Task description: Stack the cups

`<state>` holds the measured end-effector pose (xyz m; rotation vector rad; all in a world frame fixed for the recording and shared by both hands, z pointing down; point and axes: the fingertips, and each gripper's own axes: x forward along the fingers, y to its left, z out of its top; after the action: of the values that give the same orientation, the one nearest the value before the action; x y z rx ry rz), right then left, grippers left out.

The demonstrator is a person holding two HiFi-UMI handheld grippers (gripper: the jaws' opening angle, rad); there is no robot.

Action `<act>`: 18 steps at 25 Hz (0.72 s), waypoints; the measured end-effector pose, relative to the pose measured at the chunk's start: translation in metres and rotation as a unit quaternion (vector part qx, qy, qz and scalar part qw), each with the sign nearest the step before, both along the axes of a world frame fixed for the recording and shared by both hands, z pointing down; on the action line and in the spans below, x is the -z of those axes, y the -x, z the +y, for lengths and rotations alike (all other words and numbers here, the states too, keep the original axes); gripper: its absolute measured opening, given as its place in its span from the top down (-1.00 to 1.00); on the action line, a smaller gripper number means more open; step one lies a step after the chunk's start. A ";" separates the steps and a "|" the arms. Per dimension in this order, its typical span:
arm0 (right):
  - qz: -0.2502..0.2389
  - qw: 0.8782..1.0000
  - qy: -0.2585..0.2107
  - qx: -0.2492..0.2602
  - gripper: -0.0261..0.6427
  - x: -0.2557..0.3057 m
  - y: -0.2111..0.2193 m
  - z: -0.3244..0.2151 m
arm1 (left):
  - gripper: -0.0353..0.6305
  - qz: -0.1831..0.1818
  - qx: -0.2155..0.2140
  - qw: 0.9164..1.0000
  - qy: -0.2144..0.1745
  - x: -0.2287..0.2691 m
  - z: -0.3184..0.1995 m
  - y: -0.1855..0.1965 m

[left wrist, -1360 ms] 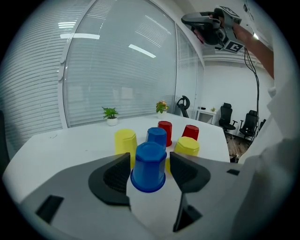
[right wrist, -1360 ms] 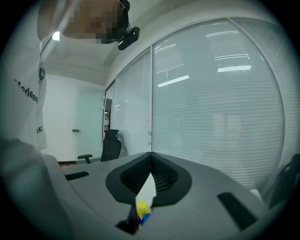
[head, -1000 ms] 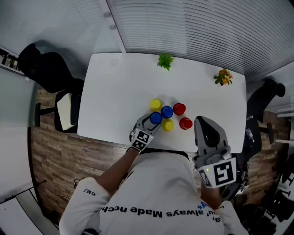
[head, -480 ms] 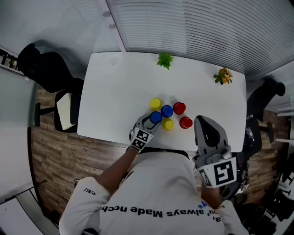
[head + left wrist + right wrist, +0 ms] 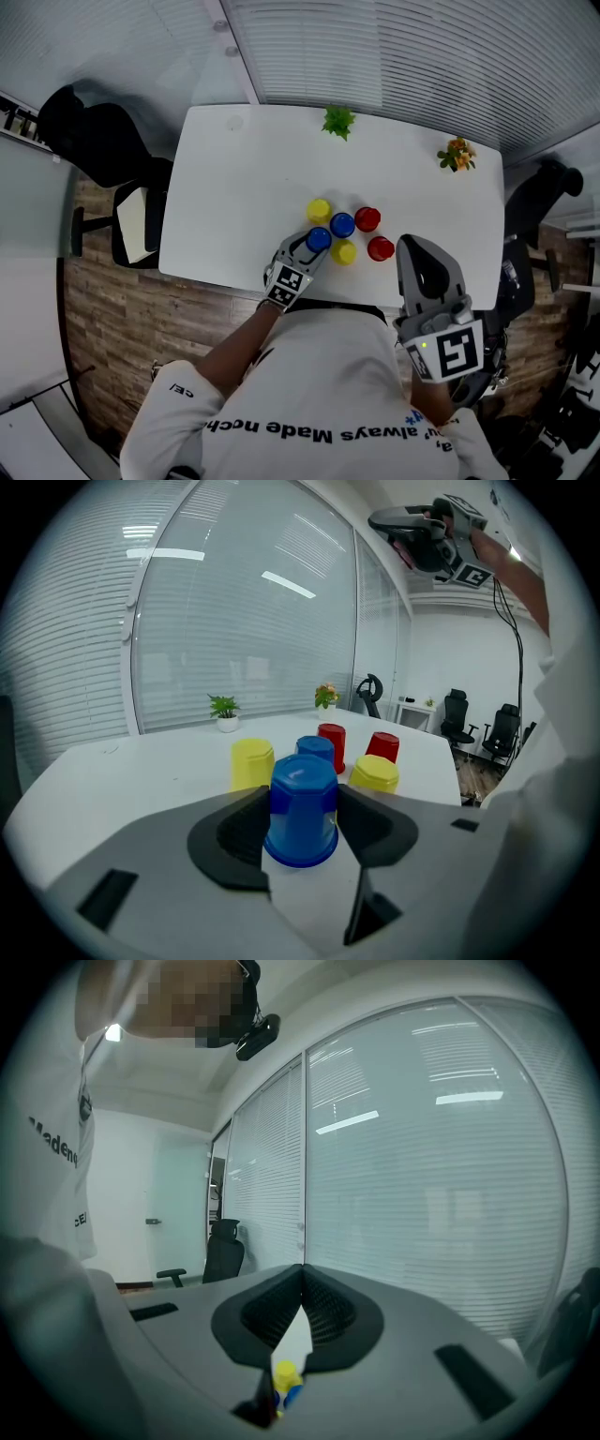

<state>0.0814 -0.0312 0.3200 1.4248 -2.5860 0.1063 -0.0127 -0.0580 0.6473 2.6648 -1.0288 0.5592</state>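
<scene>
Several upturned cups stand near the table's front edge in the head view. My left gripper has a blue cup between its jaws. These have just been closing, and the pads now touch both of the cup's sides. Round it stand another blue cup, two yellow cups and two red cups. My right gripper is held to the right of the cups, shut with nothing in it.
The white table carries a small green plant at its back edge and a flower pot at the back right. A black office chair stands to the left and another to the right.
</scene>
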 end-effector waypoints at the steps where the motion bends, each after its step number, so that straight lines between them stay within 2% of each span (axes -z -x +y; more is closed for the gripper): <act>1: -0.001 1.000 -0.001 0.001 0.90 0.000 0.000 0.001 | 0.16 0.001 0.001 1.000 0.000 0.002 0.001 0.001; 18: -0.003 1.000 -0.003 0.000 0.90 0.002 0.000 0.000 | 0.16 0.028 0.014 0.999 -0.028 0.052 0.001 0.011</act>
<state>0.0813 -0.0312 0.3179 1.4291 -2.5929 0.1037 -0.0240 -0.0572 0.5956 2.6931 -1.0809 0.4532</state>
